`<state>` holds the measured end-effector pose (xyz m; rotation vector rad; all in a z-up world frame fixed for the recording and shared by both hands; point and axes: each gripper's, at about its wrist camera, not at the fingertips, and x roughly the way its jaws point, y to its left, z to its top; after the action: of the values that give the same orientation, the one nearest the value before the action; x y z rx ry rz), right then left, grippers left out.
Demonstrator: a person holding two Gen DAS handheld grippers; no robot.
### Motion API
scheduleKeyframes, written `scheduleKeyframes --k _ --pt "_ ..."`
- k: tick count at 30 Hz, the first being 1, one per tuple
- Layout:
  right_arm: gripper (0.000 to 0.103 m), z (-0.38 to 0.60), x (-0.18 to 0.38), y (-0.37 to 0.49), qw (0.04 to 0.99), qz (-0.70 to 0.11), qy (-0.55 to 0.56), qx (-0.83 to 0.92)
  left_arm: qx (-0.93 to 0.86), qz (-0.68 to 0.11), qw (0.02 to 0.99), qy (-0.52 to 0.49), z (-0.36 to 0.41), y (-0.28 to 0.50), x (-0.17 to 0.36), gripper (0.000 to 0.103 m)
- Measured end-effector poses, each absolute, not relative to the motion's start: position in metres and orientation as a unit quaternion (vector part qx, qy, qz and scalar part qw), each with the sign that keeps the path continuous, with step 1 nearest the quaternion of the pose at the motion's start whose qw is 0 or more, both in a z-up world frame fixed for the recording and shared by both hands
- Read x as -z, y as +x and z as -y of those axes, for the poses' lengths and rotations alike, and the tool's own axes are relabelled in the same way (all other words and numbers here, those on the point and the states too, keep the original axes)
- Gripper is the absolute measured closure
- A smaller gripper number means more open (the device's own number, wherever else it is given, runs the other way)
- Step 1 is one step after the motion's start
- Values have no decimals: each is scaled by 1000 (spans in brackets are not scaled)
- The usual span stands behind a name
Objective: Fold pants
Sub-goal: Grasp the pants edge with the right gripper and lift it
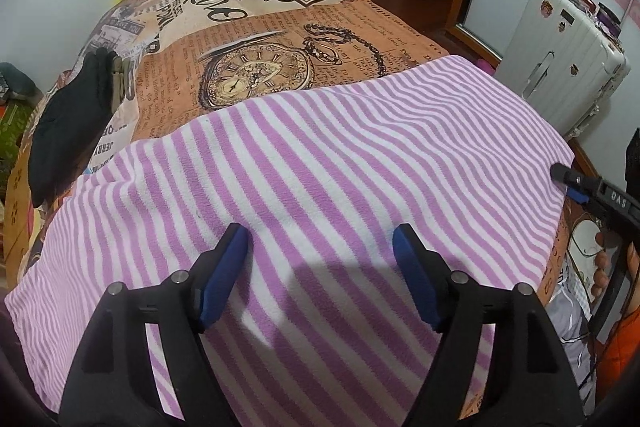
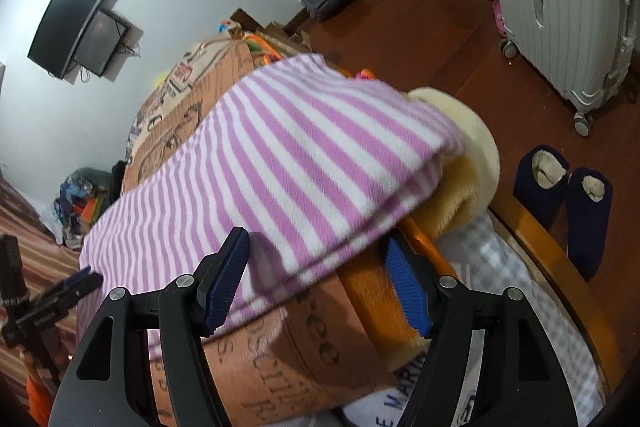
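Note:
The pants are pink-and-white striped fleece, spread flat across a bed with a newspaper-print blanket. My left gripper is open just above the near part of the pants, with striped cloth under both blue pads and nothing pinched. In the right wrist view the pants lie in layers at the bed's corner. My right gripper is open and straddles their near edge, one finger above the cloth and the other beside the lower layer. Each gripper shows in the other's view: the right gripper, the left gripper.
A black garment lies at the bed's left side. A white suitcase and dark slippers stand on the wooden floor to the right. A cream cushion pokes out beneath the pants. The wooden bed frame runs alongside.

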<state>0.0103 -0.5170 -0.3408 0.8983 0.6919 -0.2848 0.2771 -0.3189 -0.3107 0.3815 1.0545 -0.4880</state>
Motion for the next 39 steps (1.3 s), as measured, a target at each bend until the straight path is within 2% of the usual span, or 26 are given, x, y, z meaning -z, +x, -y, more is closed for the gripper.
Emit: scheduleKeyframes --k 5,9,12,14,17,23,39 --pt "37 525 339 20 839 -309 421 151 227 -492 821 180 321 277 311 26" --pt "46 528 332 26 851 -294 402 165 226 -492 822 175 320 278 311 25" --pt "60 530 328 28 856 -286 395 173 227 -492 823 172 320 279 311 25" --pt "79 531 325 29 860 -283 386 177 227 -492 823 170 319 279 310 25" --pt "91 531 317 30 868 -276 371 181 228 -492 824 167 318 279 310 25" --pt "94 526 287 29 888 -246 349 173 231 -495 824 153 313 278 304 25" --pt "95 458 196 59 944 -188 261 77 238 -446 856 106 263 261 255 25"
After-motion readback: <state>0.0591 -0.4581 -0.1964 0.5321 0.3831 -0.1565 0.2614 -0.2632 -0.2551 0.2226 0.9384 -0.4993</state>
